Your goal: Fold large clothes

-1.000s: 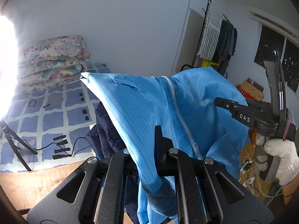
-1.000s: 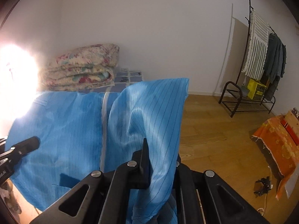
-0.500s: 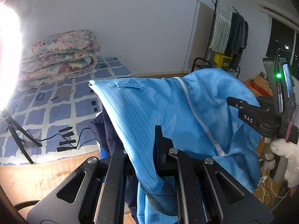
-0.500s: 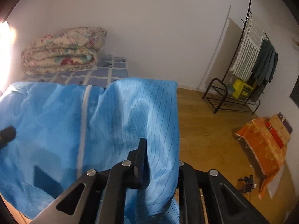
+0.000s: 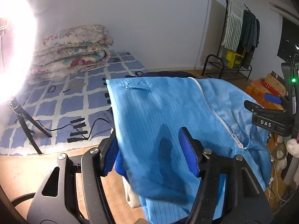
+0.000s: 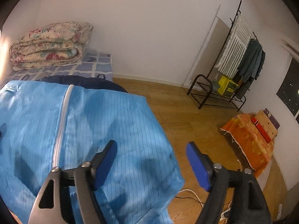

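Observation:
A light blue striped garment point(image 5: 158, 108) with a white zipper point(image 5: 220, 117) lies draped over a dark navy garment point(image 5: 168, 73). My left gripper point(image 5: 149, 149) has its jaws opening. The cloth lies loose between its blue pads point(image 5: 186, 149) and neither pad presses on it. In the right wrist view the same blue garment point(image 6: 104, 123) fills the left side. My right gripper point(image 6: 151, 164) is opening too, and the garment's right edge sags between its jaws without being pinched. The right gripper's black finger point(image 5: 257, 110) shows at the right edge of the left wrist view.
A folded floral quilt point(image 5: 72, 52) sits on a blue checked mattress point(image 5: 74, 100). A tripod point(image 5: 26, 125) and a cable stand by a bright lamp on the left. A clothes rack point(image 6: 237, 59) and an orange cloth with boxes point(image 6: 252, 141) stand on the wooden floor point(image 6: 177, 108).
Both grippers were shut on the blue garment and now both stand open. The garment has sunk and spread out flatter. Both hands have come lower.

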{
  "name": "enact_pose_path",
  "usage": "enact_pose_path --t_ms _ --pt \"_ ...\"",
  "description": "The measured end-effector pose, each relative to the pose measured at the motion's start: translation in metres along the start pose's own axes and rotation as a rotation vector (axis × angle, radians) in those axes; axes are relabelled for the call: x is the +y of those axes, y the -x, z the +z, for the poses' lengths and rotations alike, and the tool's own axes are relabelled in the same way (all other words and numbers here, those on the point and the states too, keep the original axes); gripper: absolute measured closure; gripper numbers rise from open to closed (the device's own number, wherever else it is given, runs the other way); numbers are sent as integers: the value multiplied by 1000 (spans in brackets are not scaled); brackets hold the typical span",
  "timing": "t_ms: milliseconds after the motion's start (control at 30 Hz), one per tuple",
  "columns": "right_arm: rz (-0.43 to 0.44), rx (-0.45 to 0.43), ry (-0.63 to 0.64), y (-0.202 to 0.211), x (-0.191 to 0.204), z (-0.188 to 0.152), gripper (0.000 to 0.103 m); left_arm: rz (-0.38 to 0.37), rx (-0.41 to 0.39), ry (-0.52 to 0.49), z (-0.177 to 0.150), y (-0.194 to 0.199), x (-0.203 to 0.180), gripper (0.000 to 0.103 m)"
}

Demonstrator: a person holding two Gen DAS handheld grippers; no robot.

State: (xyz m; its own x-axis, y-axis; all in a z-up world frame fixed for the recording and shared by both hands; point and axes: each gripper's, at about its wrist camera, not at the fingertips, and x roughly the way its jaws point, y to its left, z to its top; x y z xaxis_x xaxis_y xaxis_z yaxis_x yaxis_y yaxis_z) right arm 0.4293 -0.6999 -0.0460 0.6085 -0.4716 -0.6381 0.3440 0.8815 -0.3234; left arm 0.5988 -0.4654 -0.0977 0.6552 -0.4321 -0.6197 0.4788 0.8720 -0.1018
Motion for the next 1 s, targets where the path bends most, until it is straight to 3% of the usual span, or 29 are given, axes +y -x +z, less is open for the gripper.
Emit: enact_pose_path --t_ms 400,600,767,1000 --pt "38 -59 -44 73 -6 -4 13 -7 -47 -8 -7 84 10 36" --pt "75 -101 -53 148 -12 -10 11 -17 -93 -7 -16 165 16 35" --pt "139 -149 -93 221 -18 -20 8 -14 -146 -19 -29 245 13 27" --pt "236 -200 -111 314 -9 -59 1 -3 -199 -20 -61 345 19 16"
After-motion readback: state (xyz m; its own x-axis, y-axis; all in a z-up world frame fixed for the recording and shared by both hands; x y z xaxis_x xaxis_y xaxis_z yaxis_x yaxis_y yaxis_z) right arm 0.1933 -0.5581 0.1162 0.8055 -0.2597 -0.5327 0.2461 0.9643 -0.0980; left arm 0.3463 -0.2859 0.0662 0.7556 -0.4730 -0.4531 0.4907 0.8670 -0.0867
